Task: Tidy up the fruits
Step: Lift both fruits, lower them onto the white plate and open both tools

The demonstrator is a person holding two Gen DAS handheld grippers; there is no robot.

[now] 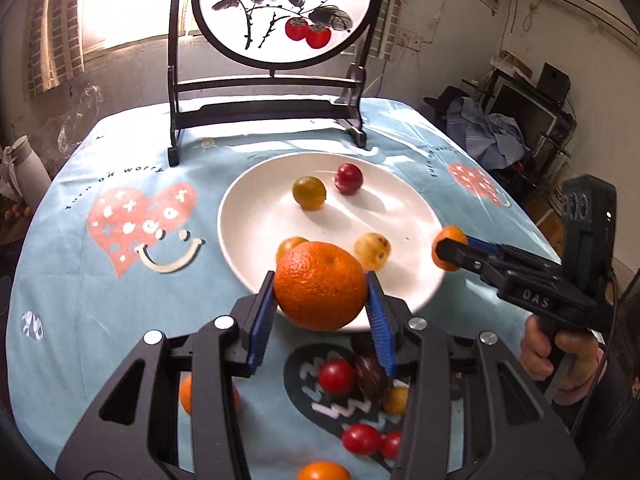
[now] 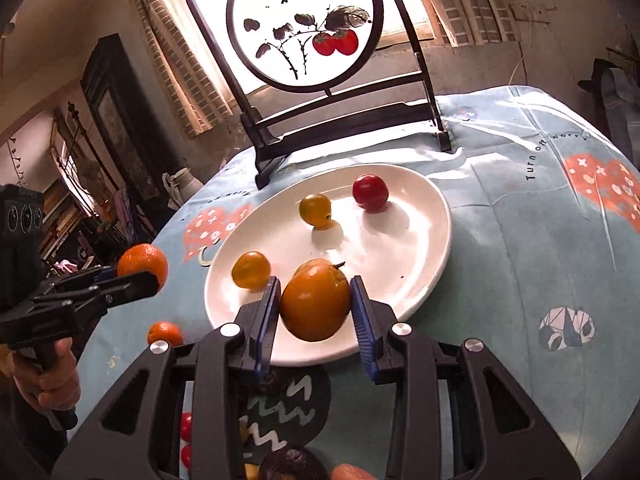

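My left gripper (image 1: 320, 280) is shut on a large orange (image 1: 320, 296), held just above the near rim of the white plate (image 1: 260, 232). My right gripper (image 2: 314, 284) is shut on a smaller orange-yellow fruit (image 2: 316, 308) over the plate's (image 2: 400, 264) near edge. From the left wrist view, the right gripper (image 1: 444, 248) and its fruit (image 1: 450, 236) hang by the plate's right rim. On the plate lie a red fruit (image 1: 349, 178), a yellow-green one (image 1: 309, 192), a yellow one (image 1: 290, 244) and a pale speckled one (image 1: 372, 250).
Loose fruits lie on the cloth near me: red tomatoes (image 1: 335, 376), a dark fruit (image 1: 370, 376), small oranges (image 1: 324, 472) (image 2: 164, 333). A dark-framed screen painted with persimmons (image 1: 280, 12) stands behind the plate. A person's hand (image 1: 560, 352) grips the right handle.
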